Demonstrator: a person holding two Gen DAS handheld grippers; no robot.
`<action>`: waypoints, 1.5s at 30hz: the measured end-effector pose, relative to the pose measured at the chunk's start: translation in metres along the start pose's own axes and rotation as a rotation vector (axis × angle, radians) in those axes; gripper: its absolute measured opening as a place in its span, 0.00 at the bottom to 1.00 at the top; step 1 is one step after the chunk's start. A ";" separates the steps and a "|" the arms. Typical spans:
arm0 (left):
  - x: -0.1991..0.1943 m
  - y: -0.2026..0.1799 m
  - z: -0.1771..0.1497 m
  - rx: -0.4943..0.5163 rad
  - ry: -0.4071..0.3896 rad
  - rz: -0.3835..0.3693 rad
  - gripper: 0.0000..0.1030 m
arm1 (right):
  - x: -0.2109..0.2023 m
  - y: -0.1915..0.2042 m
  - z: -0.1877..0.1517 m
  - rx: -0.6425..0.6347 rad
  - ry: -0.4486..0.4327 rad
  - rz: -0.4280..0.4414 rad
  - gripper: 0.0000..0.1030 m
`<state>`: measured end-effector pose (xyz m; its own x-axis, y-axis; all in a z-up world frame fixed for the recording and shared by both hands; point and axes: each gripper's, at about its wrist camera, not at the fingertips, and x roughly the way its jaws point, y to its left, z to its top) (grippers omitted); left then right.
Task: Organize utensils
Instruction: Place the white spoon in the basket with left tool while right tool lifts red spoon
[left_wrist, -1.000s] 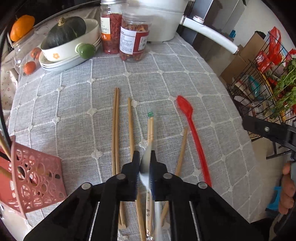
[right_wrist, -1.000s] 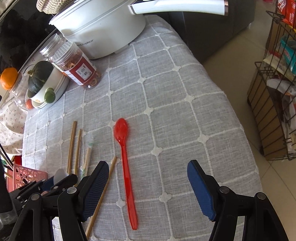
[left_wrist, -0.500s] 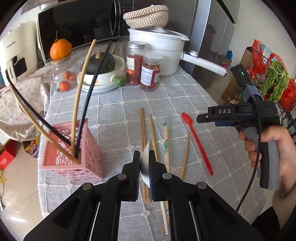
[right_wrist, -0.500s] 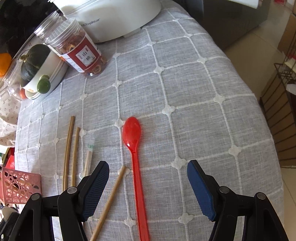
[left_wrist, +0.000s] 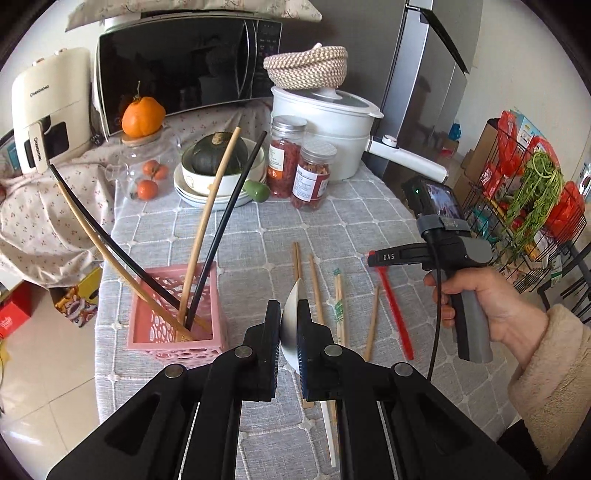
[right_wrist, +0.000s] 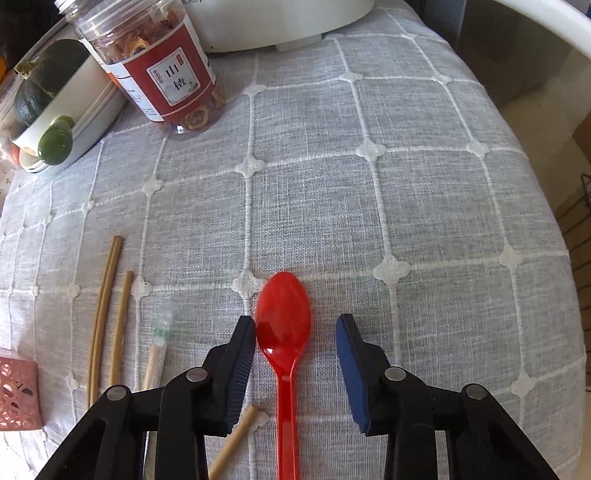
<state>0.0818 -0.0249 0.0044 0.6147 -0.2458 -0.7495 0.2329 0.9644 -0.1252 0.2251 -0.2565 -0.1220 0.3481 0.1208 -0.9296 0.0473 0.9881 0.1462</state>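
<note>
My left gripper (left_wrist: 289, 308) is shut on the bowl of a white spoon (left_wrist: 291, 325), held above the cloth; the handle hangs down beneath the jaws. A pink basket (left_wrist: 166, 350) to its left holds several chopsticks (left_wrist: 207, 229) standing upright. A red spoon (right_wrist: 283, 325) lies on the grey cloth. My right gripper (right_wrist: 295, 319) points down over its bowl, jaws closing with the bowl between them; the left pad is at the bowl's edge, the right pad still apart. In the left wrist view, a hand holds that right gripper (left_wrist: 373, 257) over the red spoon (left_wrist: 395, 314).
Several wooden chopsticks (left_wrist: 314, 288) and a wrapped pair (left_wrist: 338, 310) lie loose on the cloth between the basket and the red spoon. Two jars (left_wrist: 312, 173), a bowl with a squash (left_wrist: 218, 170) and a white pot (left_wrist: 321, 122) stand behind. A wire rack (left_wrist: 535, 221) stands off the table's right edge.
My left gripper has risen and pulled back with the white spoon, bringing the basket into view. My right gripper has come down over the red spoon and its jaws have narrowed.
</note>
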 end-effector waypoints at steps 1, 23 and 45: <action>-0.003 0.001 0.001 -0.003 -0.010 0.003 0.08 | 0.001 0.000 0.001 -0.015 -0.003 -0.005 0.27; -0.064 0.063 0.016 -0.148 -0.623 0.287 0.08 | -0.099 0.012 -0.024 0.038 -0.336 0.134 0.26; -0.007 0.073 0.012 -0.130 -0.342 0.238 0.56 | -0.164 0.068 -0.062 -0.009 -0.570 0.249 0.26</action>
<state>0.1040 0.0461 0.0081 0.8591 -0.0128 -0.5117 -0.0283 0.9970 -0.0724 0.1130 -0.2030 0.0192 0.7927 0.2804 -0.5413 -0.1066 0.9380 0.3297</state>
